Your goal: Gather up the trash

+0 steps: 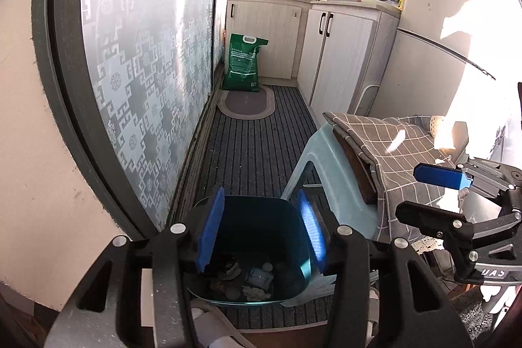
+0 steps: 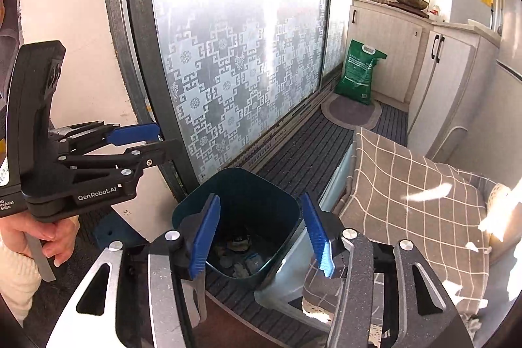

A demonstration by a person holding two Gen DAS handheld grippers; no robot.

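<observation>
- Bin [image 1: 261, 250]: glossy dark teal plastic, smooth walls; crumpled paper scraps [image 1: 254, 278] inside.
- Left gripper [image 1: 261, 237]: ribbed blue pads [image 1: 210, 234], matt black plastic arms, shiny metal bolts.
- Stool [image 1: 329, 185], at 2 o'clock from the bin: smooth pale plastic under checked woven cloth [image 1: 391, 152].
- Floor mat [image 1: 257, 145]: rough ribbed grey.
- Door [image 2: 235, 70]: frosted patterned glass.
- Sack [image 2: 360, 70]: glossy green plastic.

A dark ribbed floor mat [image 1: 257, 145] covers the narrow kitchen floor. Near, a teal trash bin [image 1: 261, 237] stands on it, holding scraps. Just right of the bin stands a pale plastic stool [image 1: 329, 172] draped with a checked cloth [image 1: 398, 152]. Far, an oval rug [image 1: 246, 101] lies on the mat, with a green sack [image 1: 243, 64] standing behind it.
</observation>
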